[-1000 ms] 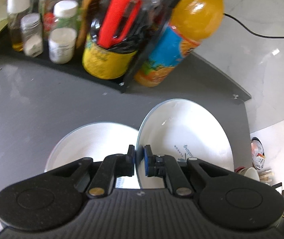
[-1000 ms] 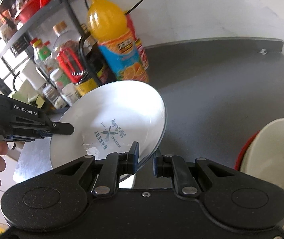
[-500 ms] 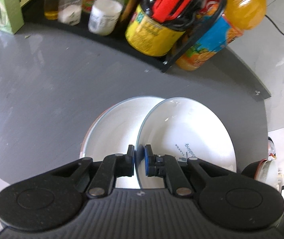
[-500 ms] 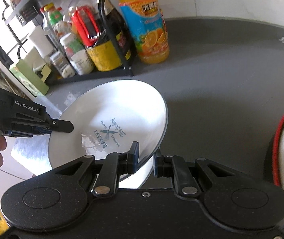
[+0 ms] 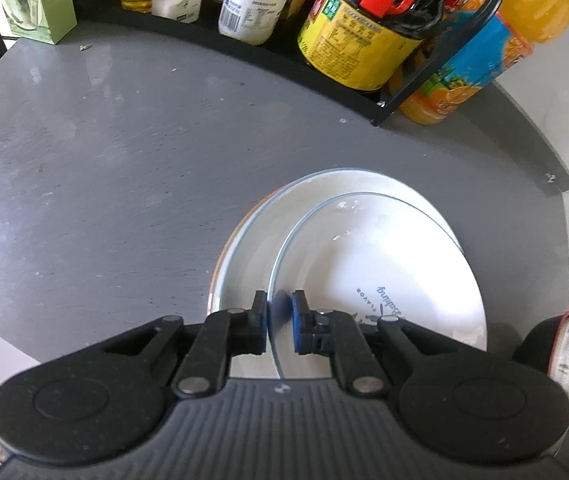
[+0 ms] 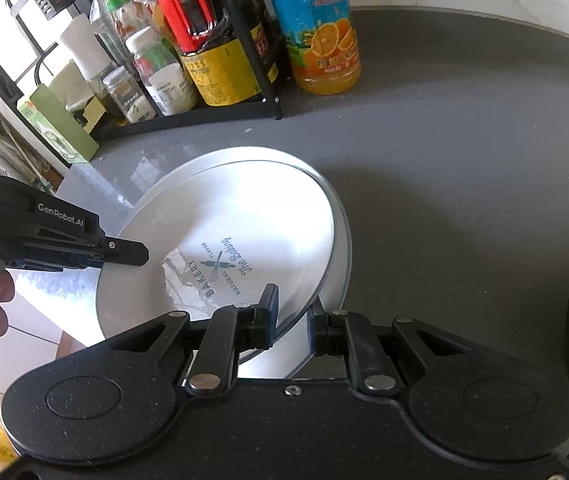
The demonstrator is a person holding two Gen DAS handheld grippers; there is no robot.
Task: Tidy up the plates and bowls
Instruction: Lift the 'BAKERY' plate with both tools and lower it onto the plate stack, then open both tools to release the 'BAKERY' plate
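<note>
- The round white plate with the blue rim and bakery print (image 5: pixel 384 264) is pinched at its near edge by the left gripper (image 5: pixel 280 322), pads nearly together on the rim.
- The same plate (image 6: pixel 236 236) is straddled by the right gripper (image 6: pixel 290 320); its pads are a bit apart around the rim, firm contact can't be told.
- It's held tilted just over a larger white plate (image 5: pixel 252 248) lying on the grey countertop (image 5: pixel 104 160).
- A black rack of bottles and jars (image 6: pixel 204 56) and an orange juice bottle (image 6: pixel 316 28) are seen behind.
</note>
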